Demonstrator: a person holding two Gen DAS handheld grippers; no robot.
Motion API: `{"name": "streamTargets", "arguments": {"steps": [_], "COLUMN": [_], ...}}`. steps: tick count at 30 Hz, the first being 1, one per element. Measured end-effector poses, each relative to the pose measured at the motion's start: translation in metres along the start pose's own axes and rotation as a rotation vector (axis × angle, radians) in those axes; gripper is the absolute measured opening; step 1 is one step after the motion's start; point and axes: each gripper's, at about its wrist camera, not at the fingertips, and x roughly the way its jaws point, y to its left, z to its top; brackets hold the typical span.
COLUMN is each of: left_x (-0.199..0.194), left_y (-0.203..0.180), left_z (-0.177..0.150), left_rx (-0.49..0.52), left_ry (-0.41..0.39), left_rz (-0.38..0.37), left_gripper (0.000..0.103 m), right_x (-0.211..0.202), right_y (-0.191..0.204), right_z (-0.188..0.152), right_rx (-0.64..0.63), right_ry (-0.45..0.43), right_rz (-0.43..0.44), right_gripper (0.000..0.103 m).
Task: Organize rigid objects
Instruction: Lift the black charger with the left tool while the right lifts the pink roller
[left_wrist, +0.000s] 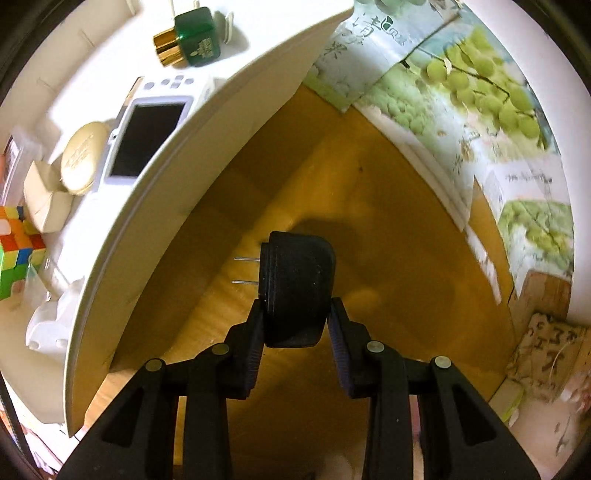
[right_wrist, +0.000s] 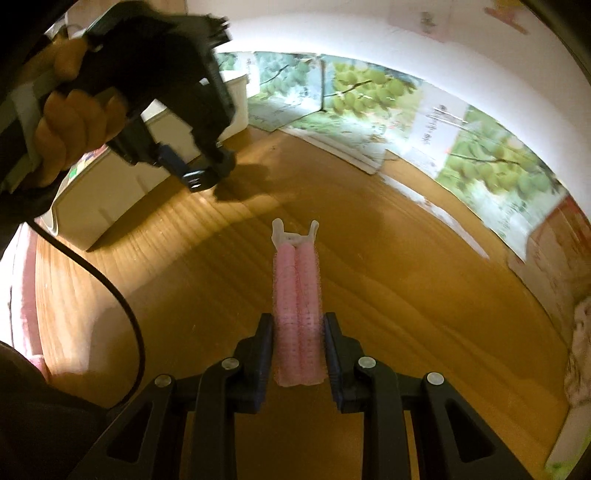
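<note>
Left gripper (left_wrist: 295, 314): clenched on black plug adapter (left_wrist: 297, 288), prongs pointing left, above the bench (left_wrist: 388, 258).
Right gripper (right_wrist: 298, 332): clamped around pink hair-roller clip (right_wrist: 297, 302), raised over bench.
White bin (left_wrist: 147, 206): just left, already holding Rubik's cube (left_wrist: 18, 251), green bottle (left_wrist: 192, 38).
Advice: lift clear of rim, lower into free space, then release.

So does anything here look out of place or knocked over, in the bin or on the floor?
One thing: in the white bin, the green bottle with a gold cap lies on its side rather than upright. Otherwise nothing looks spilled or broken. The left hand-held gripper holds a black plug adapter, and the right hand-held gripper a pink hair roller.
</note>
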Motion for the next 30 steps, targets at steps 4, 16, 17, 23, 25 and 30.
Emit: {"name": "streamTargets", "arguments": {"steps": [4,16,17,23,25,30], "left_x": [0.0,-0.016,-0.019,-0.045,-0.055,-0.084], "left_y": [0.006,0.012,0.012,0.015,0.018,0.026], "left_z": [-0.017,-0.048,-0.05,-0.062,-0.065,-0.066], "left_rx": [0.03,0.127,0.136,0.217,0.246,0.291], "left_ry": [0.005,0.016,0.013,-0.018,-0.025,-0.055], "left_rz": [-0.001,-0.008,-0.007,-0.011,-0.008,-0.021], "left_gripper": [0.036,0.036,0.036,0.036,0.036,0.036], "right_x": [-0.011,-0.036,-0.037,-0.039,-0.041,-0.046], "right_y": [0.003,0.025,0.025,0.034,0.037,0.044], "right_z": [-0.007,-0.028,-0.028,-0.036,-0.037,-0.033], "right_rx": [0.027,0.125,0.132,0.189,0.216,0.263], "right_ry": [-0.01,-0.064,-0.069,-0.085,-0.098,-0.127], "right_rz": [-0.022,-0.048,-0.047,-0.036,-0.03,0.01], "right_gripper": [0.026,0.026,0.026,0.026,0.026,0.026]}}
